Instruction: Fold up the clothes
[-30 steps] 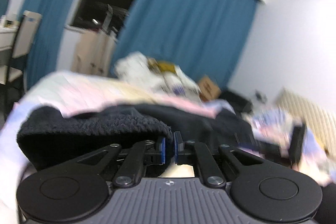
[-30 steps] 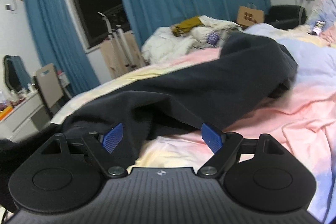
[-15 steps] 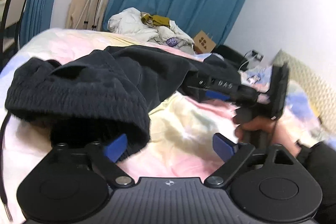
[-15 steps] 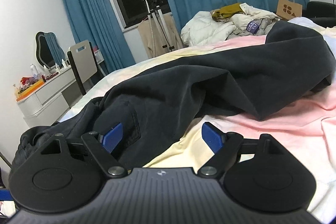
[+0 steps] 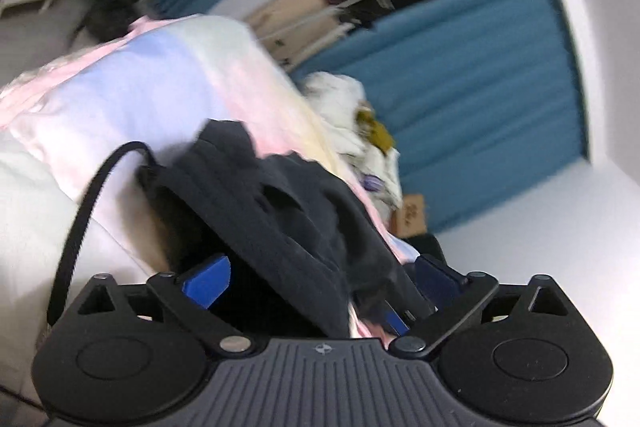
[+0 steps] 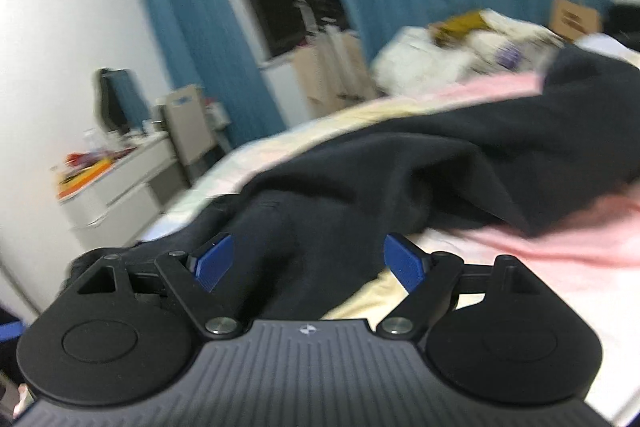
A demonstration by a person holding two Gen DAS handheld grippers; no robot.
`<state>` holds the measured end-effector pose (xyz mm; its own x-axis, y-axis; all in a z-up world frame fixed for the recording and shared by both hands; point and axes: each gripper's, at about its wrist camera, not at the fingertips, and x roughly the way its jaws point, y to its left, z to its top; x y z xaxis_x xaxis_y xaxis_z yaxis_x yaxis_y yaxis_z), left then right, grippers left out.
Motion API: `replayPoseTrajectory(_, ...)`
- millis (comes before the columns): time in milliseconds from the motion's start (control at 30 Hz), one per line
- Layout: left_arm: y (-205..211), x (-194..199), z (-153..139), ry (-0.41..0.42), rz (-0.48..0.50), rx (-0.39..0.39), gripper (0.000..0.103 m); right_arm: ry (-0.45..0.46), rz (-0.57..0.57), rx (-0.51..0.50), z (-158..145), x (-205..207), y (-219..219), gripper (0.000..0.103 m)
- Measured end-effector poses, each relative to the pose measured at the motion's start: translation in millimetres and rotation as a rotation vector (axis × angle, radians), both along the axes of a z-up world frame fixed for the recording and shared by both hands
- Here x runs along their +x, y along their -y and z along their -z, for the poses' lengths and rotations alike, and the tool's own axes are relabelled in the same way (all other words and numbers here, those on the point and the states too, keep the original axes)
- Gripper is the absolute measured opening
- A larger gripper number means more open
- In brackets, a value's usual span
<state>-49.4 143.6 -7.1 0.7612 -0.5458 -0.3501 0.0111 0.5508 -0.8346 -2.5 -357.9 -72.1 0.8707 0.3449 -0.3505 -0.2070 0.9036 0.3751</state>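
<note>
Left wrist view: left tool (image 5: 320, 277) opening, black fleece garment (image 5: 280, 211) slack between; right tool (image 6: 308, 261) wide, empty; drawstring (image 5: 80, 219) could be snagged.

No legible txt or labels; cardboard box (image 6: 575, 14) print too blurred.
</note>
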Motion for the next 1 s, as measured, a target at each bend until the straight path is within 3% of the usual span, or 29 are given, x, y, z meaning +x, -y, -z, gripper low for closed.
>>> replayPoseTrajectory(133,2.4,37.5,9.5,-0.083,-0.041,0.045,0.090,0.091,-0.143,-0.001,-14.1,-16.5,-25.5,0.089)
replayPoseTrajectory(200,6.6,51.0,10.3,-0.080,-0.051,0.089,0.085,0.110,-0.215,0.004,-19.6,-23.3,-38.6,0.089)
replayPoseTrajectory(267,13.2,62.4,7.9,-0.048,-0.037,0.127,0.078,0.125,-0.287,-0.002,-24.3,-31.1,-52.0,0.090)
replayPoseTrajectory(400,29.4,74.0,3.4,0.057,0.031,0.179,0.078,0.173,-0.385,-0.120,-29.4,-44.1,-85.9,0.093)
replayPoseTrajectory(533,37.7,75.6,8.5,0.106,0.070,0.166,0.078,0.231,-0.356,-0.281,-23.7,-56.1,-119.1,0.092)
replayPoseTrajectory(700,51.6,70.8,7.3,0.159,0.121,0.153,0.077,0.319,-0.314,-0.400,-26.2,-62.8,-147.1,0.087)
replayPoseTrajectory(733,53.3,69.0,7.2,0.173,0.140,0.139,0.077,0.320,-0.300,-0.410,-24.7,-61.0,-151.0,0.078)
replayPoseTrajectory(767,56.3,66.9,8.3,0.185,0.154,0.137,0.077,0.320,-0.287,-0.420,-23.1,-59.1,-155.0,0.060)
replayPoseTrajectory(867,68.7,65.2,8.1,0.204,0.178,0.175,0.077,0.283,-0.251,-0.430,-14.4,-54.2,-161.8,0.035)
replayPoseTrajectory(1000,71.2,63.3,9.9,0.191,0.169,0.172,0.079,0.234,-0.196,-0.419,-11.7,-49.4,-156.1,0.022)
